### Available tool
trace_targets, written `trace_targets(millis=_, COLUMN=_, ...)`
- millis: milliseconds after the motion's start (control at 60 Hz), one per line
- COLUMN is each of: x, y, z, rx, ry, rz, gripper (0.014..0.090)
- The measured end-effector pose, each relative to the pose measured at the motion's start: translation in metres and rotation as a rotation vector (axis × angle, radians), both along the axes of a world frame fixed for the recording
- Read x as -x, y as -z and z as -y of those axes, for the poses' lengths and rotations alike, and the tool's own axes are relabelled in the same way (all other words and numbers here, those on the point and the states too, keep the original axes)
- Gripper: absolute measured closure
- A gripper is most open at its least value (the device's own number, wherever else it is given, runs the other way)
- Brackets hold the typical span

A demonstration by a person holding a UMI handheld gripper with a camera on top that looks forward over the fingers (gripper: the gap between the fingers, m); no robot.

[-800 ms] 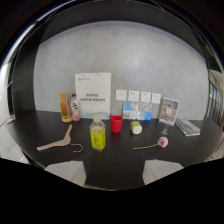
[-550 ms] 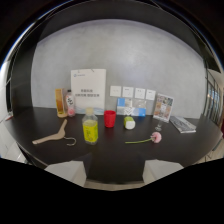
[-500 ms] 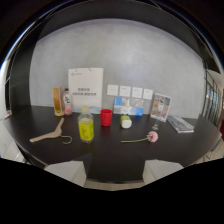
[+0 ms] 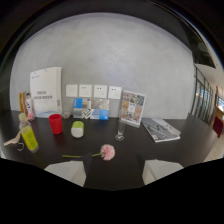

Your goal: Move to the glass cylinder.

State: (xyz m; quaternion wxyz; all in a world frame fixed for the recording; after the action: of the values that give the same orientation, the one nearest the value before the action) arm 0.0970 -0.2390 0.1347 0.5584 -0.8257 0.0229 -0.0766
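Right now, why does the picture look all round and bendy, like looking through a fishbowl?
In the gripper view, a wide-angle lens bends everything: the table edge curves and the wall bulges. The rim is dark all round, and the bottom is black, hiding the gripper. It is soft, so the print on the white sign is unreadable. The pink flower and red cup still show clearly.

Dim, soft blur throughout; heavy fisheye bending, dark vignette; daylight from windows [image 4: 204,97] beside wall.

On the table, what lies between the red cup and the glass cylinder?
In the gripper view, a pale green-capped object stands between the red cup and the glass cylinder.
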Motion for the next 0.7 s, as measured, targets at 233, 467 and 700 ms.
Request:
trace_targets(millis=233, x=-0.061, y=0.016, z=-0.107, rx=0.035, ry=-0.03, rz=-0.026, gripper=0.0193)
trace_targets(millis=467, x=-0.072, y=0.039, z=-0.177, rx=0.083, ry=-0.092, rz=-0.028, gripper=0.0194)
trace_targets(millis=700, x=-0.069, y=0.054, z=-0.201, rx=0.108, ry=-0.118, rz=-0.04, gripper=0.0195)
